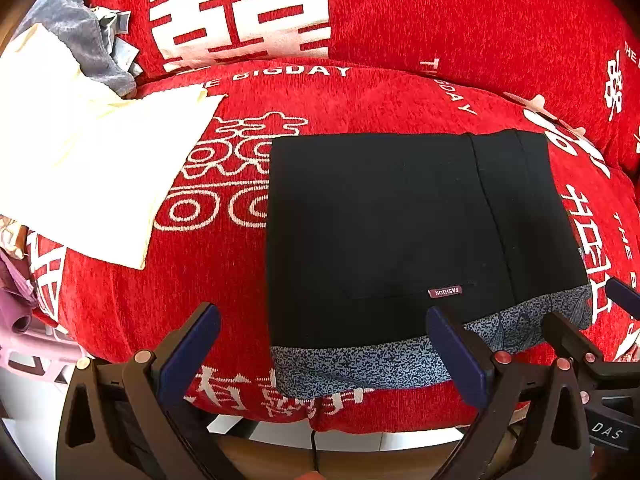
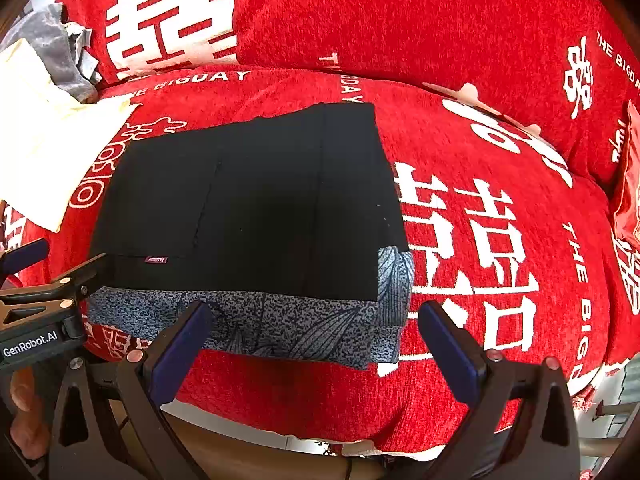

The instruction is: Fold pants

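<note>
Pants lie folded into a compact rectangle on the red sofa cushion — folding looks finished, probably. Your left claw and right claw gape empty at the near edge — next, just back away.

A sofa covered in red fabric with white characters and "THE BIGDAY" lettering fills the view ahead, its back cushion rising beyond the seat; pale floor shows below the seat's near edge, brightly lit
</note>
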`<state>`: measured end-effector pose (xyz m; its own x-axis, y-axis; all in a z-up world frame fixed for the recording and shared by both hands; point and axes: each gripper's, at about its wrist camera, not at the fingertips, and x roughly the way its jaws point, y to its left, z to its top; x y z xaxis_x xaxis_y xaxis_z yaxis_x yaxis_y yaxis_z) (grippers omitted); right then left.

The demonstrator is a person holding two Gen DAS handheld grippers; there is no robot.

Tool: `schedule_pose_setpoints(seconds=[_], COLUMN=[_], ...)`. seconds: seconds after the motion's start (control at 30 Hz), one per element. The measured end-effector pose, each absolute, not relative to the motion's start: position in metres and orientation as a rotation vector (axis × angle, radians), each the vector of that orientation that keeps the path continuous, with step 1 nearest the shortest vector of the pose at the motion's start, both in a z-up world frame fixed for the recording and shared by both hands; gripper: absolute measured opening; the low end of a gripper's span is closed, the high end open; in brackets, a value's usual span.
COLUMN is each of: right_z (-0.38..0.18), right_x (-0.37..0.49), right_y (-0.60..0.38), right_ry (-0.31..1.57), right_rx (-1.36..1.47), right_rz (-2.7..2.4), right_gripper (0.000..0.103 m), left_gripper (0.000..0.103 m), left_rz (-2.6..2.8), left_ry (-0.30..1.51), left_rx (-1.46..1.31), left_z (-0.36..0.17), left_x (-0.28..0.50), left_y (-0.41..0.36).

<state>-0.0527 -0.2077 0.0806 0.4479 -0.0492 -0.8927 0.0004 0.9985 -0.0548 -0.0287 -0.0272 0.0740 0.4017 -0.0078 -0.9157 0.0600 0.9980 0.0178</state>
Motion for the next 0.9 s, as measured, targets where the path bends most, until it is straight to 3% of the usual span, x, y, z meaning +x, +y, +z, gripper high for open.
schedule_pose_setpoints(seconds=[0.9], right_z=[0.077], right_x=[-0.052], right_y=[-0.199], right_ry=[1.125], right_rx=[-0.067], right_rz=[-0.022], right_gripper=[0.103], left_gripper=[0.103], left_rz=[-0.053], left_ry=[1.202], left_rx=[0.032], left_z=[0.064], left_x=[-0.027], left_y=[-0.023])
